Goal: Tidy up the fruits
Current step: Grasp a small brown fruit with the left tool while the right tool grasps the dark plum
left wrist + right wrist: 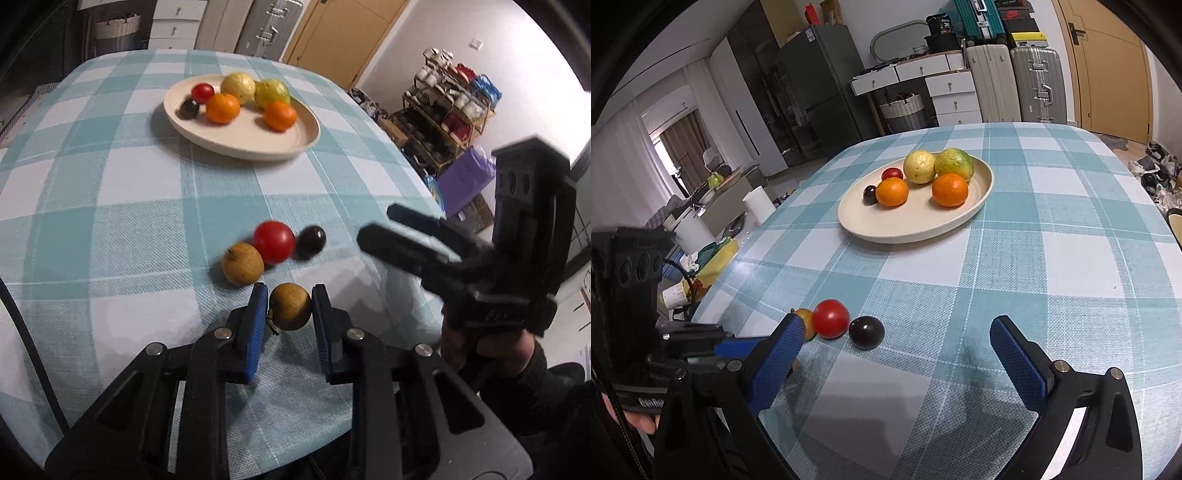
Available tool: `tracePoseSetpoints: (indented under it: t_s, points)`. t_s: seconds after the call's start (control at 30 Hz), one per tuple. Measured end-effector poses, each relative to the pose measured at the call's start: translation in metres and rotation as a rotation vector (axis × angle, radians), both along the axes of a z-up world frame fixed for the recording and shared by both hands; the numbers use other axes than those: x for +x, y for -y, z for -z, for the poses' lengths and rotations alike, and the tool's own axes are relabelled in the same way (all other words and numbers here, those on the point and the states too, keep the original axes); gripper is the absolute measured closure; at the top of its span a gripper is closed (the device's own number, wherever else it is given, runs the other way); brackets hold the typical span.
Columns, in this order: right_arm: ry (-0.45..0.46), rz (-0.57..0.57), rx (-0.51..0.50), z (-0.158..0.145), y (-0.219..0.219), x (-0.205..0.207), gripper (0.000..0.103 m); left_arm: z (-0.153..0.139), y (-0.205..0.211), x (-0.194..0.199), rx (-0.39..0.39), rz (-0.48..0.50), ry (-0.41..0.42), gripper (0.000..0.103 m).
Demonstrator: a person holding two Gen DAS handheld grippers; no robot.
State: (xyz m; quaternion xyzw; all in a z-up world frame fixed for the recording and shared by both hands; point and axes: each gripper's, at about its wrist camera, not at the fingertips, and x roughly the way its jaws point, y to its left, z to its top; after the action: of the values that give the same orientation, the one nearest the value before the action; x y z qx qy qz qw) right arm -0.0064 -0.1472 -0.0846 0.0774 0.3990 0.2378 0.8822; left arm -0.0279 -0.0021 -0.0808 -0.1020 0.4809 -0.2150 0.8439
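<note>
My left gripper (290, 308) is shut on a small brown fruit (290, 312), just above the checked tablecloth. Beyond it lie another brown fruit (242, 263), a red tomato (274, 242) and a dark plum (311, 241), touching in a cluster. They also show in the right wrist view as the tomato (830, 319), the plum (866, 332) and a partly hidden brown fruit (807, 321). My right gripper (897, 339) is open and empty, low over the cloth right of the plum. A cream plate (295, 142) (960, 221) farther back holds several fruits.
The table (1071, 258) with its blue and white checked cloth has its near edge close under both grippers. The right gripper's body (480, 258) stands right of the cluster. A shelf (450, 107) and purple bag stand beyond the table's right edge.
</note>
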Motion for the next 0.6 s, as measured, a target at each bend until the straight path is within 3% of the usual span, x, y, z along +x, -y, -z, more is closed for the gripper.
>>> tracePoseSetpoints:
  t_s: [0.17,0.23,0.37,0.5,0.6]
  points:
    - [-0.004,-0.038,0.011,0.002,-0.008,0.0,0.003,-0.009,-0.015,0.005,0.002,-0.04,0.018,0.081]
    - [-0.009,-0.054,0.015,0.004,-0.012,0.001,0.015,-0.014,-0.023,0.006,0.0,-0.059,0.027,0.081]
    - [-0.025,-0.082,-0.003,0.008,-0.022,0.001,0.025,-0.019,-0.036,0.01,-0.004,-0.093,0.036,0.081]
    - [-0.029,-0.122,-0.063,0.011,-0.035,-0.001,0.054,-0.02,-0.046,0.012,-0.012,-0.115,0.032,0.081]
    - [-0.02,-0.135,-0.095,0.012,-0.04,-0.002,0.057,-0.021,-0.05,0.012,-0.017,-0.122,0.036,0.081]
